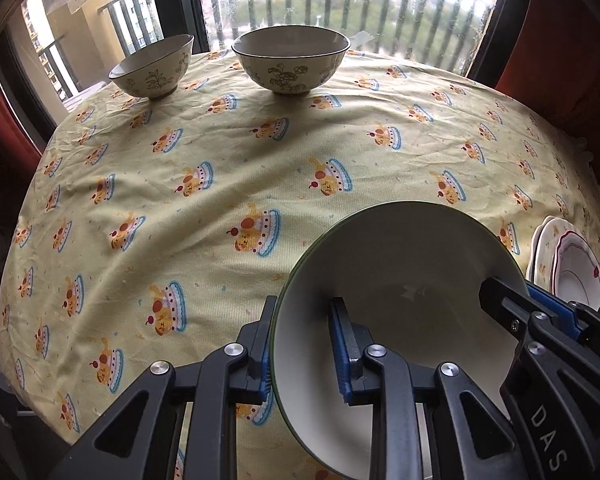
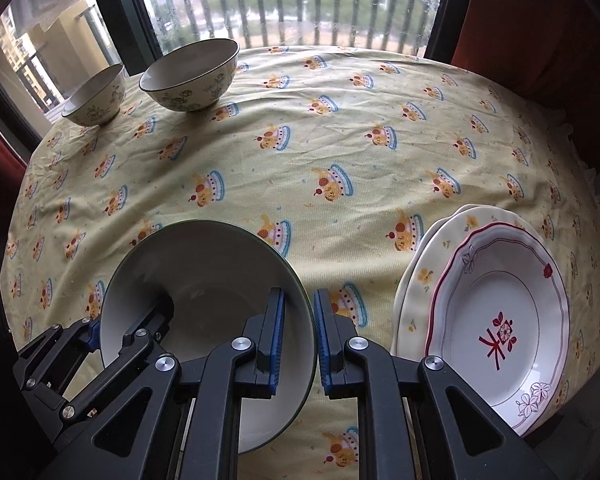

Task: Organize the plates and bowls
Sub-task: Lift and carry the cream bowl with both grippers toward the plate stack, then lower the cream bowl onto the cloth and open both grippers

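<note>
Yellow tablecloth [image 1: 300, 152], green-rimmed bowl [image 1: 400, 264] between both tongs

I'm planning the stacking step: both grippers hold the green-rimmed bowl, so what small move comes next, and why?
Probably carry the green-rimmed bowl toward the two floral bowls at the far edge. Left gripper and right gripper clamp opposite rims, and the plates are already stacked.

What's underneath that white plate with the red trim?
The red-trimmed plate rests on a cream plate with yellow flowers, whose left rim shows. Whether anything else lies below is hidden, as is most of the cream plate.
</note>
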Available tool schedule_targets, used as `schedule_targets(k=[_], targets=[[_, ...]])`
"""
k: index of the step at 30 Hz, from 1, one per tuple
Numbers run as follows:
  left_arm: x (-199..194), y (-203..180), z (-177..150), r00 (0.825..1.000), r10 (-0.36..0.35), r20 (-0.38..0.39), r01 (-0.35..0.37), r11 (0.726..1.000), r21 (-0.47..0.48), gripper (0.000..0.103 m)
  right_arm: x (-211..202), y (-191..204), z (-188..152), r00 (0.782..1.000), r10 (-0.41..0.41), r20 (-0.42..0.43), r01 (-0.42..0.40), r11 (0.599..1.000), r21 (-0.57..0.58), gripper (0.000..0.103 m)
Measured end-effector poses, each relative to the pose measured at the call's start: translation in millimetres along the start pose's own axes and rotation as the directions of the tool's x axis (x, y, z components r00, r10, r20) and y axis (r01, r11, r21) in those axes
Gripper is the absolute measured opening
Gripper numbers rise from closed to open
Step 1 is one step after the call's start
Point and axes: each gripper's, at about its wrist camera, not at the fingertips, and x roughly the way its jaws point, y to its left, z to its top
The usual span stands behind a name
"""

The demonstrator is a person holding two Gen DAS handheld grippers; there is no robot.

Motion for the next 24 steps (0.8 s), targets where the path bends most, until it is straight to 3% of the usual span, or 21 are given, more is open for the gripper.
schedule_targets(k=[5,8,11,12,13,14,16,24], targets=[[-1,-2,-1,1.000,0.013,0.006,-0.013,1.000,-0.009,0.024,2,-5,-3,1.000,0.027,0.007,-0.027,1.000,-0.012,0.018],[-1,-2,-1,1.000,0.014,-0.003,-0.014,1.000,-0.027,0.034,2,-7,-2,0.999,0.049,0.006,-0.049,0.999,-0.010,0.018],[-3,-1,-4,1.000,0.010,-0.012,-0.010,0.999,-0.046,0.050,2,-7,-1,0.998,0.062,0.004,-0.061,0.998,-0.034,0.021],[-5,-1,-5,1.000,0.013,-0.012,-0.013,0.999,-0.052,0.060,2,-7,0,0.998,0.060,0.007,-0.060,0.997,-0.048,0.027],[-9,-1,-5,1.000,0.018,-0.001,-0.018,0.998,-0.053,0.062,0,-7,0,0.998,0.062,0.011,-0.062,0.996,-0.057,0.046],[-12,-1,-6,1.000,0.025,0.010,-0.024,0.998,-0.055,0.063,-2,-8,0,0.998,0.058,0.021,-0.057,0.997,-0.057,0.055],[-18,0,-5,0.999,0.035,0.014,-0.034,0.998,-0.054,0.075,-9,-10,-1,0.998,0.041,0.056,-0.037,0.997,-0.061,0.069],[-35,5,1,0.998,0.042,0.041,-0.039,0.997,-0.063,0.088,-23,-17,7,0.996,0.078,0.052,-0.076,0.996,-0.042,0.075]])
